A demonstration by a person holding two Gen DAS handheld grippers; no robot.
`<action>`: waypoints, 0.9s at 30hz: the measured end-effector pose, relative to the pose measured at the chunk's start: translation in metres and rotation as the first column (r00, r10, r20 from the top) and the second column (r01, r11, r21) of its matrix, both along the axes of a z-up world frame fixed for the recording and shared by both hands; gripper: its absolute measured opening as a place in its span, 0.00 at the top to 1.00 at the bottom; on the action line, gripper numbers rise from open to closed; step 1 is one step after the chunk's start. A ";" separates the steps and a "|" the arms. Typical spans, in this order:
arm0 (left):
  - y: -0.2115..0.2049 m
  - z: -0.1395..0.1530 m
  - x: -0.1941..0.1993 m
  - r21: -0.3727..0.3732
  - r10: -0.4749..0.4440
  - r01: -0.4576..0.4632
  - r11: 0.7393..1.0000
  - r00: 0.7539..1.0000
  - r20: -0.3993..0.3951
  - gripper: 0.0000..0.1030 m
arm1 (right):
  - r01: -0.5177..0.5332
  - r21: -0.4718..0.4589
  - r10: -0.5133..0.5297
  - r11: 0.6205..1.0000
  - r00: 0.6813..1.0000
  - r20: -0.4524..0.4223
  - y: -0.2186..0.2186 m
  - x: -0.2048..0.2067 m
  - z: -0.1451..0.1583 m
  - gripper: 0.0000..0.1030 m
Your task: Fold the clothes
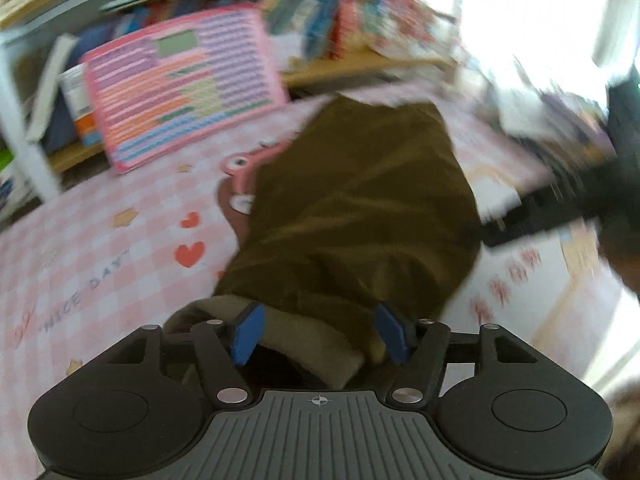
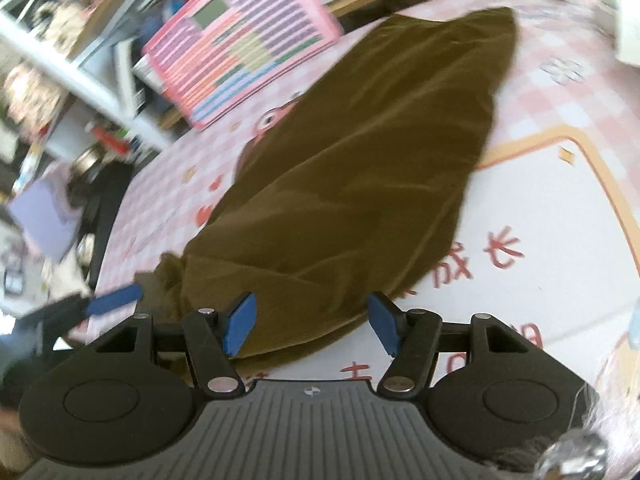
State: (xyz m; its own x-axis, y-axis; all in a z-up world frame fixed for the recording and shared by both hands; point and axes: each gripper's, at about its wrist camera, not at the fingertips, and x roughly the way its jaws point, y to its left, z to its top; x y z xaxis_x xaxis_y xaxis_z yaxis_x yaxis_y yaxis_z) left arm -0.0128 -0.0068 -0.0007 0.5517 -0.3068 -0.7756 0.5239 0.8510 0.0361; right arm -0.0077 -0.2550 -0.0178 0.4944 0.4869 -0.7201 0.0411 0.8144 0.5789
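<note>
Both grippers, left [image 1: 318, 334] and right [image 2: 312, 322], fingers apart over brown garment [image 2: 360, 168] hem on tabletop [image 2: 560, 208]; fold starting, next clamp hem w/ both.

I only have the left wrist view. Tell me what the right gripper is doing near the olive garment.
Observer: The right gripper is open, its blue pads on either side of the near edge of the olive garment, gripping nothing.
Operator: Report the garment's far end.
Observer: From the right wrist it narrows to a point near the top edge of the pink checked cloth.
Operator: Say where the left gripper shows from there.
Observer: One blue pad shows at the left, close beside the bunched near end of the garment.
</note>
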 end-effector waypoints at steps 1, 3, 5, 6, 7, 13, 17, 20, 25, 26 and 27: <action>0.001 -0.002 -0.001 0.014 -0.023 0.023 1.000 1.000 -0.017 0.38 | 0.028 0.005 -0.028 1.000 1.000 -0.009 -0.002 0.000 -0.001 0.42; 0.005 -0.004 -0.004 0.011 -0.052 0.052 0.999 0.998 -0.034 0.38 | 0.068 0.012 -0.068 0.998 0.997 -0.021 -0.003 -0.001 -0.001 0.42; 0.010 -0.005 -0.007 0.008 -0.076 0.076 0.997 0.996 -0.041 0.38 | 0.104 0.018 -0.104 0.994 0.994 -0.035 -0.002 -0.002 -0.003 0.42; 0.011 -0.005 -0.008 0.015 -0.087 0.088 0.996 0.995 -0.038 0.38 | 0.125 0.020 -0.124 0.992 0.991 -0.044 -0.001 -0.003 -0.004 0.42; 0.012 -0.004 -0.010 0.028 -0.102 0.102 0.994 0.994 -0.027 0.38 | 0.145 0.022 -0.144 0.989 0.988 -0.053 0.001 -0.004 -0.006 0.42; 0.026 0.000 -0.012 0.056 -0.143 0.141 0.988 0.989 0.026 0.38 | 0.299 0.109 -0.285 0.948 0.950 -0.131 0.001 -0.008 -0.020 0.44; 0.039 0.002 -0.008 0.044 -0.138 0.135 0.990 0.989 0.049 0.38 | 0.383 0.130 -0.362 0.915 0.918 -0.161 0.001 0.000 -0.026 0.48; 0.048 0.004 -0.006 0.035 -0.134 0.131 0.991 0.989 0.066 0.38 | 0.430 0.128 -0.404 0.894 0.895 -0.188 0.001 0.007 -0.029 0.75; 0.070 0.007 -0.003 -0.003 -0.072 0.073 0.997 0.993 0.096 0.38 | 0.332 0.086 -0.316 0.939 0.935 -0.158 0.016 0.013 -0.008 0.81; 0.075 0.007 -0.003 -0.012 -0.057 0.059 0.998 0.993 0.102 0.38 | 0.315 0.076 -0.300 0.946 0.940 -0.162 0.020 0.016 -0.006 0.81; 0.079 0.008 -0.003 -0.021 -0.042 0.044 0.999 0.993 0.108 0.38 | 0.301 0.067 -0.287 0.951 0.944 -0.163 0.024 0.018 -0.003 0.85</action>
State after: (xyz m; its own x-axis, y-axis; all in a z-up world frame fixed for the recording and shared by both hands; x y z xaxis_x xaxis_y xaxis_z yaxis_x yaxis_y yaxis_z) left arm -0.0156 0.0724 0.0073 0.6171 -0.3493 -0.7051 0.5544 0.8289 0.0745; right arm 0.0104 -0.2311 -0.0206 0.5156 0.4018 -0.7568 0.3624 0.6981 0.6176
